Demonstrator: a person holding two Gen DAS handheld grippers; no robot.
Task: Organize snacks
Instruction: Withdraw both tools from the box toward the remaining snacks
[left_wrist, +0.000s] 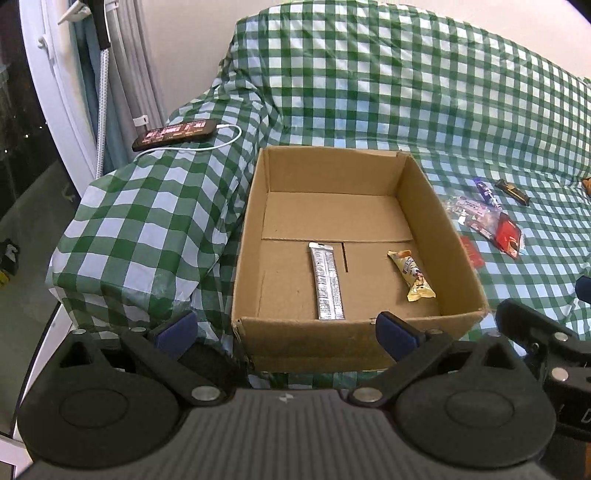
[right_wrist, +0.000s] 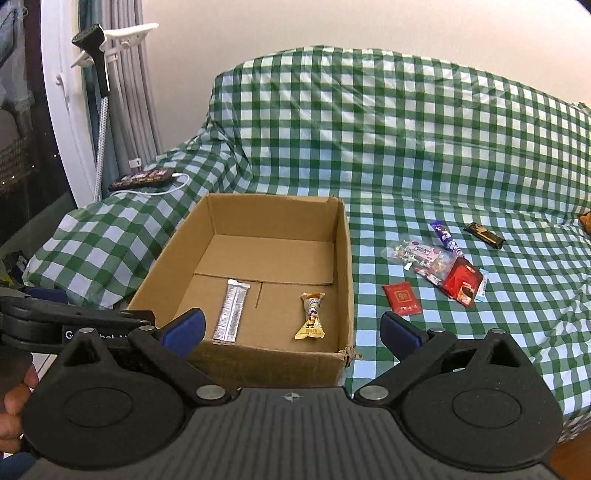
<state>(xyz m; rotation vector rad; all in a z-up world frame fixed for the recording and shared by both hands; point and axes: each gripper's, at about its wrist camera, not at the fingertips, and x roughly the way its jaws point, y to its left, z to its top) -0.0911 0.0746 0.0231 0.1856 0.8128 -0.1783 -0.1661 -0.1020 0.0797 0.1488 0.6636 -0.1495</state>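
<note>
we see both the left gripper and right gripper spread wide, pinching nothing; the open brown cardboard box hides its own near floor, and an orange thing is cut off at the frame edge.

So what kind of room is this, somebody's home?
Most likely a living room at home. A sofa draped in a green checked cloth fills the view, grey curtains hang by a window, and a phone charges on the armrest.
</note>
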